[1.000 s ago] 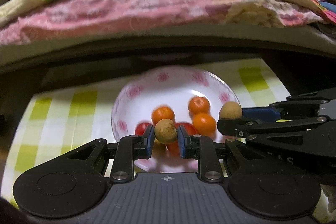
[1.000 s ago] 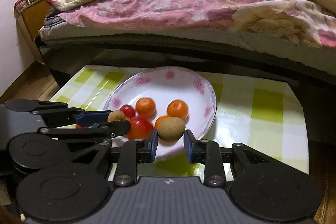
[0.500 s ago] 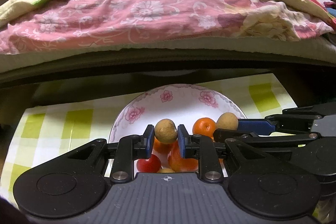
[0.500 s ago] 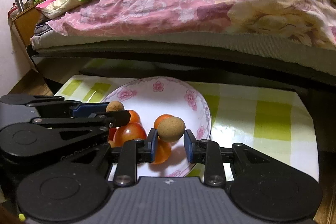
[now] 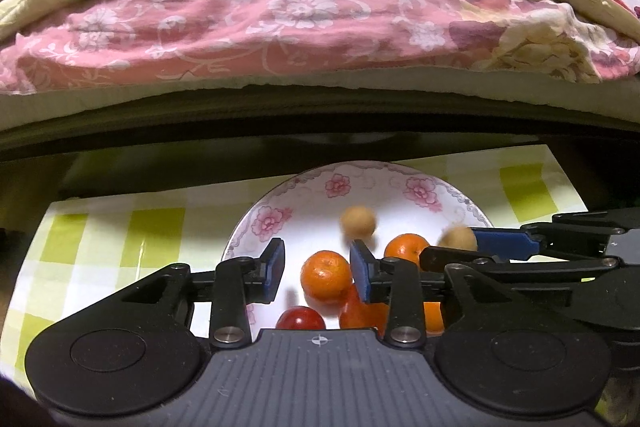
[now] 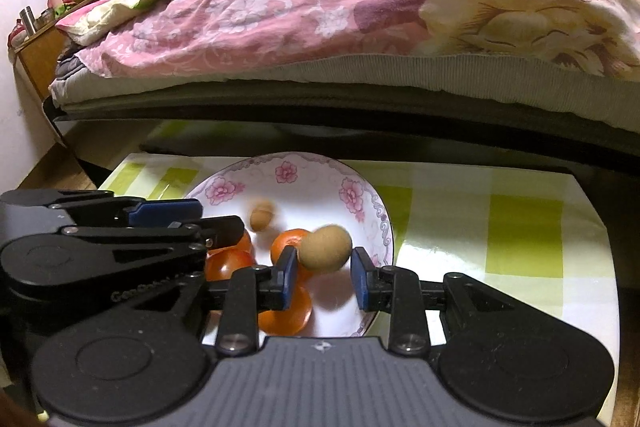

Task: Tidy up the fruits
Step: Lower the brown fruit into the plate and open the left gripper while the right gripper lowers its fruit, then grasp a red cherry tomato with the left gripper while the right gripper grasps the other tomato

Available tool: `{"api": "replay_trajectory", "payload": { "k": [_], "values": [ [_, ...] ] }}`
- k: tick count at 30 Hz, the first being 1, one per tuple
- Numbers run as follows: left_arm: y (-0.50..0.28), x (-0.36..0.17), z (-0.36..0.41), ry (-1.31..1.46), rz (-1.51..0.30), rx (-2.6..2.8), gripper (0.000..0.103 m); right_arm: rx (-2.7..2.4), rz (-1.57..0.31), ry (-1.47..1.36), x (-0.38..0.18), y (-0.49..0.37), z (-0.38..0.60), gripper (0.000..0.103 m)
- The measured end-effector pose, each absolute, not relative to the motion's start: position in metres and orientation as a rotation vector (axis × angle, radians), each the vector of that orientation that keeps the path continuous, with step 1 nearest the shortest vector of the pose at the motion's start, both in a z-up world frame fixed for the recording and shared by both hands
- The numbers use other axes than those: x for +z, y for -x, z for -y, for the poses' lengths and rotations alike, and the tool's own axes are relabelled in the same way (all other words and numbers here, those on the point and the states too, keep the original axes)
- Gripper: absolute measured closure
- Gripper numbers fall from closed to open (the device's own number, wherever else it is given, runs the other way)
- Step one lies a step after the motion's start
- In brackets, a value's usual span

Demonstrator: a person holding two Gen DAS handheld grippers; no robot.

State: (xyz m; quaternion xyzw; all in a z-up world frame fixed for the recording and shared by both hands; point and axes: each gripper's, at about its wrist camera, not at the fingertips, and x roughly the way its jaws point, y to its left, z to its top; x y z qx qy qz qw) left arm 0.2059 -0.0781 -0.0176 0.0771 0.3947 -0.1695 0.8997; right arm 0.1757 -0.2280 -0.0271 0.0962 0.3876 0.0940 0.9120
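Pink floral bedding (image 5: 304, 27) looms behind the checked tablecloth (image 5: 120, 239) and the flowered plate (image 5: 352, 183). Half a second ago both grippers pinched a tan fruit each; now the left gripper (image 5: 318, 267) is spread wide and its tan fruit (image 5: 358, 222), blurred, sits over the plate. The right gripper (image 6: 325, 269) has spread too, its brown fruit (image 6: 326, 247) loose between the blue pads above the oranges (image 6: 288, 245).

Only one inscription is visible: raised lettering moulded into the black body of the left gripper (image 6: 222, 227), seen in the right wrist view. Its letters are too faint and blurred to read with certainty. No other label, brand, number or sign is legible.
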Motion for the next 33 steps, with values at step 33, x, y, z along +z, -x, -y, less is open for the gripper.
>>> {"api": "replay_trajectory", "payload": {
  "k": [33],
  "values": [
    [-0.144,0.012,-0.036,-0.067,-0.824,-0.275,0.038,0.462,-0.759,-0.012,-0.005,-0.099,0.122,0.057]
  ]
}}
